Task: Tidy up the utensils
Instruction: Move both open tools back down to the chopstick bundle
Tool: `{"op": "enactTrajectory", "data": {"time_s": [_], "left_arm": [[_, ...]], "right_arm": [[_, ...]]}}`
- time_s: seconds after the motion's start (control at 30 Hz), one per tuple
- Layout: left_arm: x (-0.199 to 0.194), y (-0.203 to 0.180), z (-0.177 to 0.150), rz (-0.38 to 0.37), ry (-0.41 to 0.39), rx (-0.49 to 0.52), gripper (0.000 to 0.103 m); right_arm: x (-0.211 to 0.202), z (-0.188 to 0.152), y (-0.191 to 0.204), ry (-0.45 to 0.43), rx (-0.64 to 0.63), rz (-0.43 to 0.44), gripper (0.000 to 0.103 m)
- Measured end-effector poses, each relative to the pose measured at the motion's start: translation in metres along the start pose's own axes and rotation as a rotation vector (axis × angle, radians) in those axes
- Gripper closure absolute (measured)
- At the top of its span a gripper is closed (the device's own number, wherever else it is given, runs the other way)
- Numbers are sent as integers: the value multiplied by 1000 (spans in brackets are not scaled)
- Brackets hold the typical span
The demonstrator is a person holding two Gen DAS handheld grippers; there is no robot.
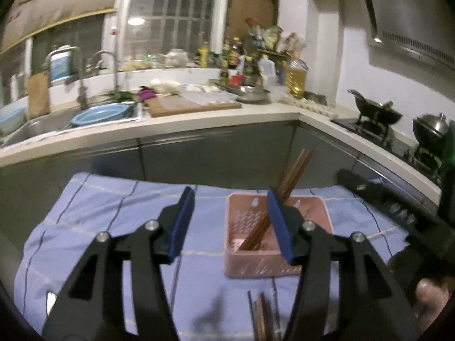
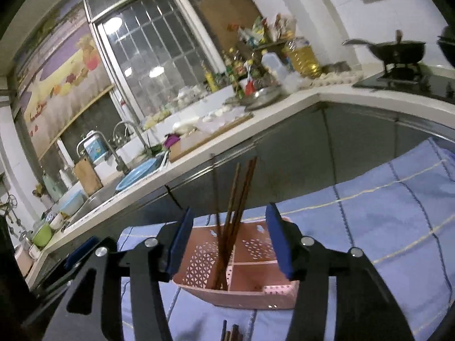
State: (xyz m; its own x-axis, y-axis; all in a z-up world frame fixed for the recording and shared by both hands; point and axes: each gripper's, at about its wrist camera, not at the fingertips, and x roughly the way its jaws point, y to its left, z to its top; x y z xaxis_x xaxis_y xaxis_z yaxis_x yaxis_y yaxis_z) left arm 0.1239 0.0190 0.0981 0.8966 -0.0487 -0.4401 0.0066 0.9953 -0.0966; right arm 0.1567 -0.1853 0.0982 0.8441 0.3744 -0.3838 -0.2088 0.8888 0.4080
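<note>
Brown wooden chopsticks (image 1: 287, 196) lean in pink perforated plastic caddy (image 1: 256, 264) on blue checked cloth (image 1: 99, 213); kitchen counter (image 1: 199, 130) far; left gripper (image 1: 230, 227) and right gripper (image 2: 229, 241) jaws apart, empty.

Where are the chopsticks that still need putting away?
The loose chopsticks lie on the blue cloth, just in front of the pink basket, at the bottom edge of both views.
</note>
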Motion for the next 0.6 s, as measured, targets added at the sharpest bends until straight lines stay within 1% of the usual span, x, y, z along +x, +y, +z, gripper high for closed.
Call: {"op": "enactTrajectory", "data": {"time_s": [0.1, 0.13, 0.2, 0.27, 0.3, 0.33, 0.43, 0.53, 0.6], "left_arm": [[-20, 19, -19, 21, -1, -32, 52], [-25, 24, -27, 24, 8, -38, 52], [-34, 38, -52, 33, 51, -39, 52], [-35, 44, -73, 35, 100, -32, 52], [-35, 48, -93, 33, 148, -25, 52], [-34, 50, -101, 31, 171, -20, 52], [-27, 53, -142, 32, 279, -10, 52], [-24, 55, -166, 25, 334, -14, 52], [-24, 53, -178, 11, 364, -18, 52]], "right_arm": [[-28, -13, -9, -39, 35, -5, 48], [-42, -23, -14, -53, 56, -9, 48], [-59, -40, -23, -62, 79, -23, 48], [-71, -62, -30, -40, 84, -49, 48], [-75, -80, -34, -5, 81, -67, 48], [-76, -91, -37, 19, 79, -79, 48], [-73, -130, -41, 133, 56, -115, 48], [-67, -161, -43, 231, 78, -120, 50], [-65, -178, -43, 290, 88, -108, 56]]}}
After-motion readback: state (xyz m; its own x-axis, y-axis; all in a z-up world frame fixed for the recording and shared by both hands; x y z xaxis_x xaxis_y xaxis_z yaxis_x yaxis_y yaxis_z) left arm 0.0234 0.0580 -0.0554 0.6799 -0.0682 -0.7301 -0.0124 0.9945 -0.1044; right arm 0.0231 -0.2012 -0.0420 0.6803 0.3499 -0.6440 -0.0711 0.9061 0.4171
